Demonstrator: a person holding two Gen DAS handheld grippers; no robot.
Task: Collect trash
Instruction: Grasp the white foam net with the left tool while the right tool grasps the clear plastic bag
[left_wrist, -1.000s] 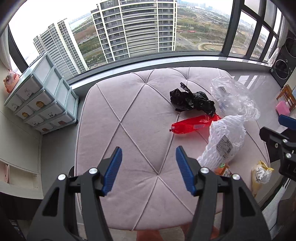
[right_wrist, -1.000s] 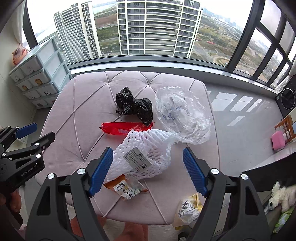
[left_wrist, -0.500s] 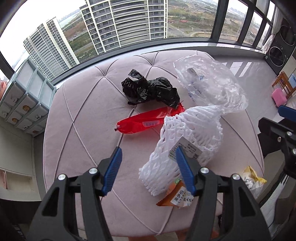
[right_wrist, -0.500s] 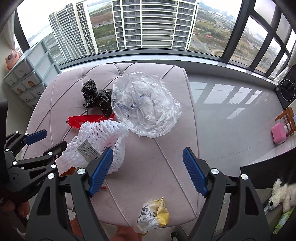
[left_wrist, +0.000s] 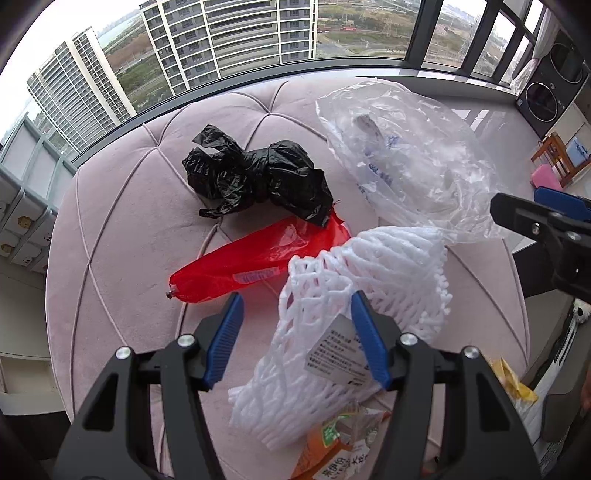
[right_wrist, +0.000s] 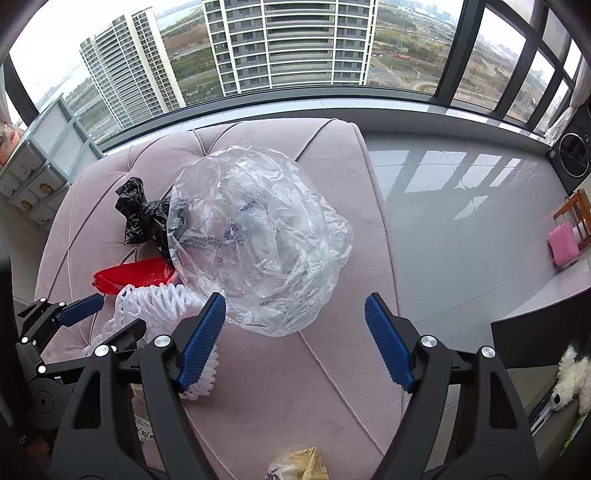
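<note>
The left gripper (left_wrist: 297, 325) is held with its blue pads spread apart and nothing pinched; the white foam net (left_wrist: 354, 317) lies below the gap and partly behind the right-hand pad, and whether that pad touches it cannot be told. The right gripper (right_wrist: 295, 332) is likewise held wide open over bare cushion, with the lower edge of the clear plastic bag (right_wrist: 258, 236) just beyond its left-hand pad and no contact seen.

All the trash is carried by a tufted pink ottoman (left_wrist: 122, 229). The foam net, with a paper label on it, is placed toward the near right part of the ottoman. An orange snack wrapper (left_wrist: 332, 446) is tucked under its near end, close to the near edge. A red plastic wrapper (left_wrist: 255, 264) is laid just beyond the net, toward the middle, its far end passing under a crumpled black bag (left_wrist: 258, 177) set further toward the far edge. The clear plastic bag is spread along the right side, touching the net's far end. A yellow wrapper (right_wrist: 295, 465) is seen at the near edge.

Beside the ottoman's left edge a drawer unit (right_wrist: 40, 166) is stood, and a wide window (right_wrist: 288, 48) is seen beyond the far edge.
</note>
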